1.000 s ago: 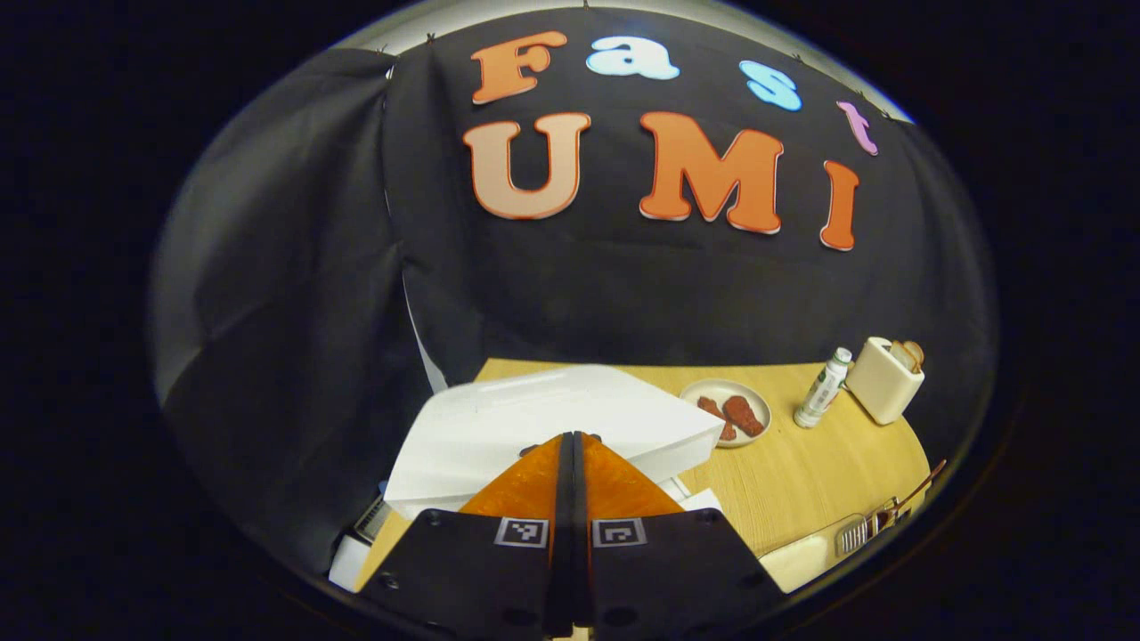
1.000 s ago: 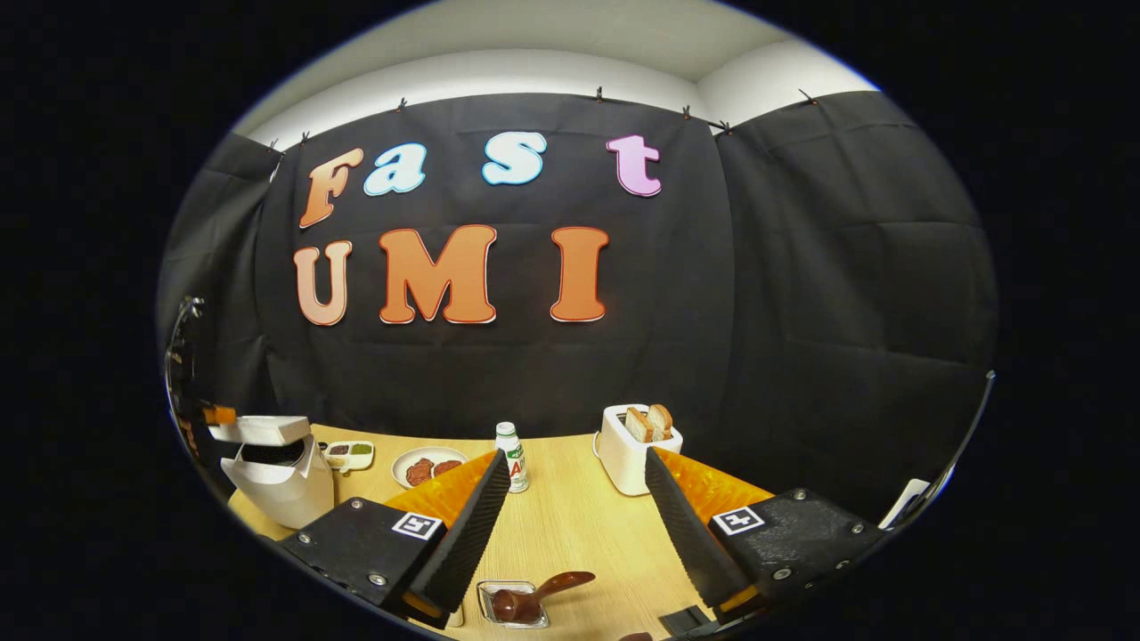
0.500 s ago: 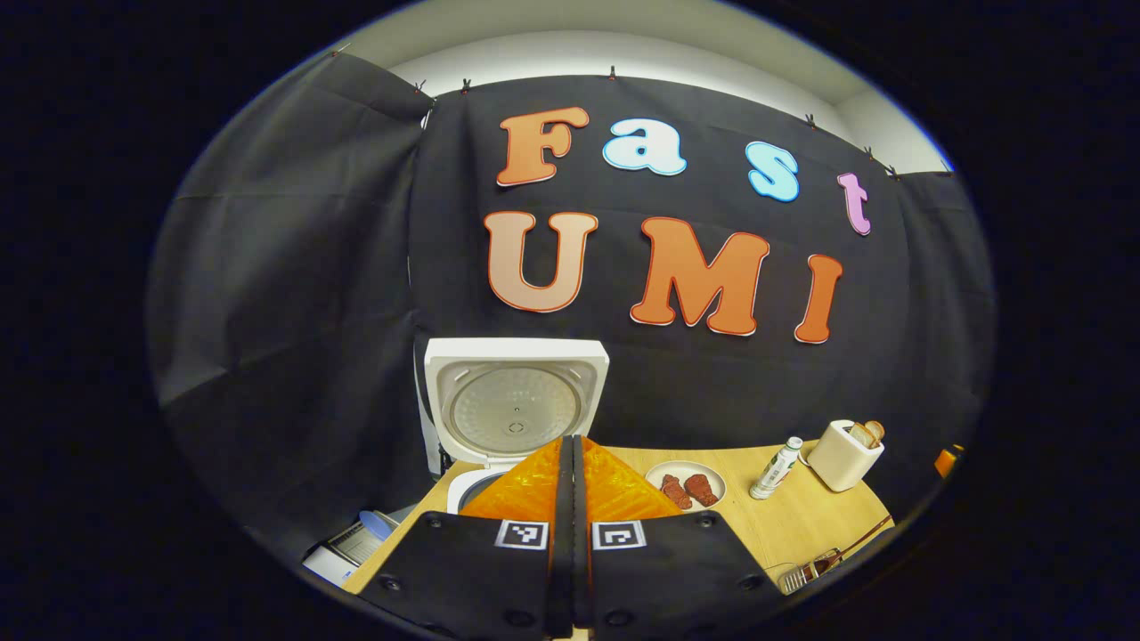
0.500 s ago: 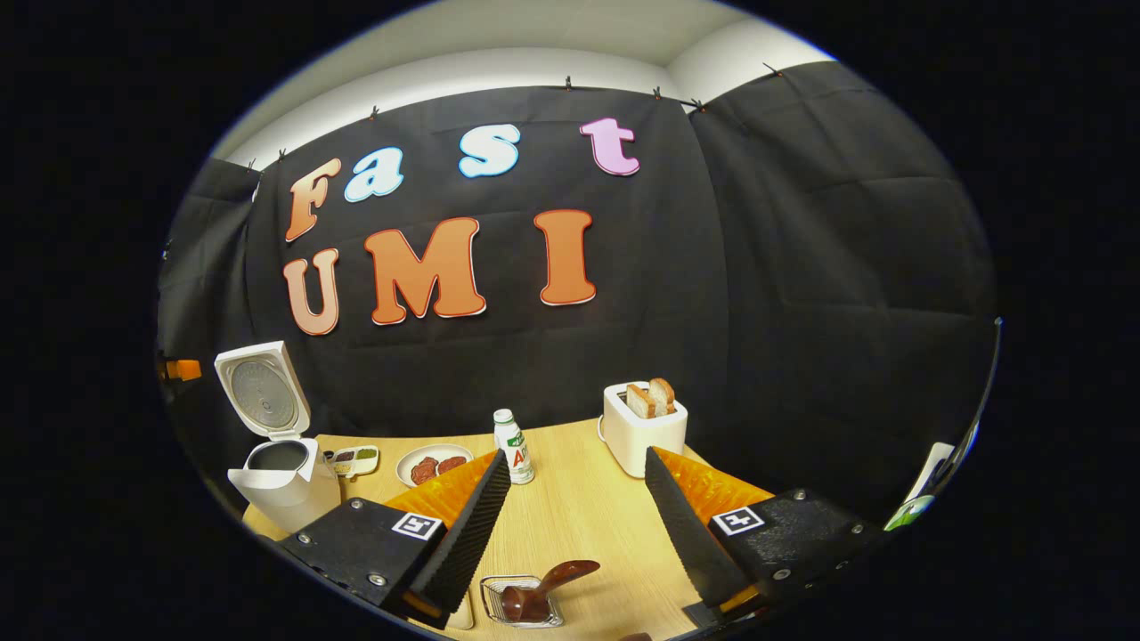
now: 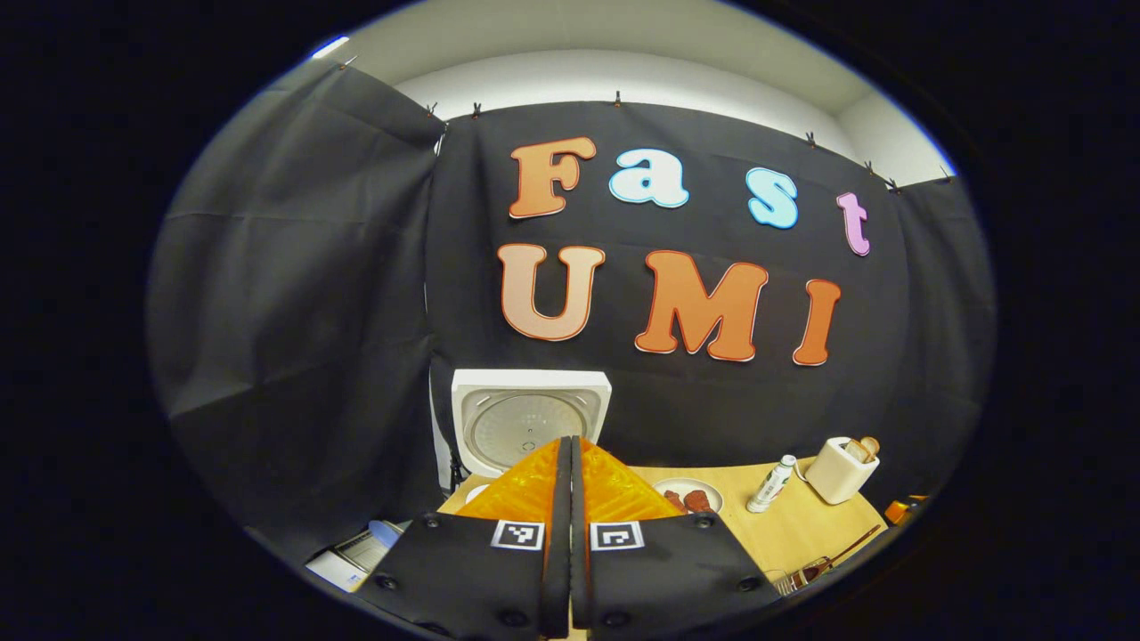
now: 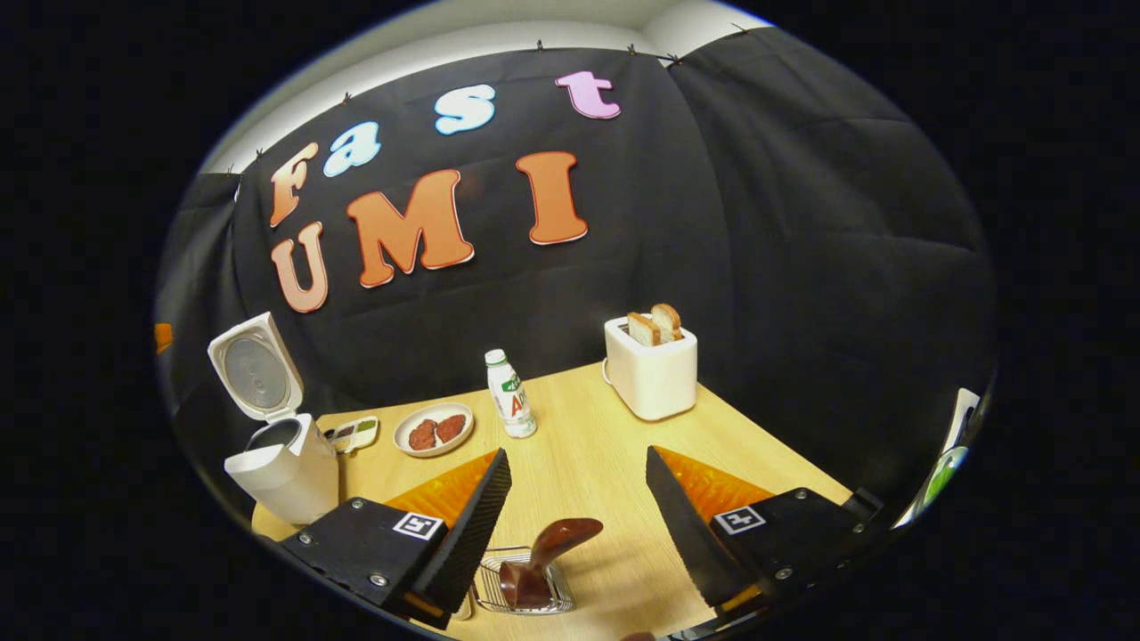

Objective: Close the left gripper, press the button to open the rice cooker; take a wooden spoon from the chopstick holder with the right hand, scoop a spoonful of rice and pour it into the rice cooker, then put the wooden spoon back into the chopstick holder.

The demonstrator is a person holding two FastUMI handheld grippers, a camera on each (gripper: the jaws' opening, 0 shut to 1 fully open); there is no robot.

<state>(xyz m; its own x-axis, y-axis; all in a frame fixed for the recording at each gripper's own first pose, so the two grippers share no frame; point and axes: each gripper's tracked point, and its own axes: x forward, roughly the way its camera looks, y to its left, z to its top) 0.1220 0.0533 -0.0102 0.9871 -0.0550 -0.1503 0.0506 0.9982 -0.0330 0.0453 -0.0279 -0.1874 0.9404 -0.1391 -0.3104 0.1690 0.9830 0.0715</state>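
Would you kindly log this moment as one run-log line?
white rice cooker: lid up | left gripper: shut, empty | right gripper: open above brown wooden spoon in wire chopstick holder

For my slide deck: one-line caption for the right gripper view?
Open right gripper above wooden spoon in chopstick holder; rice cooker lid up.

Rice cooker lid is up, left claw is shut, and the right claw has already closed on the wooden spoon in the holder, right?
Not quite. The right gripper view shows the right claw open, its fingers apart above the wooden spoon, which sits ungrasped in the wire chopstick holder. The rest holds: the rice cooker lid is up and the left claw is shut.
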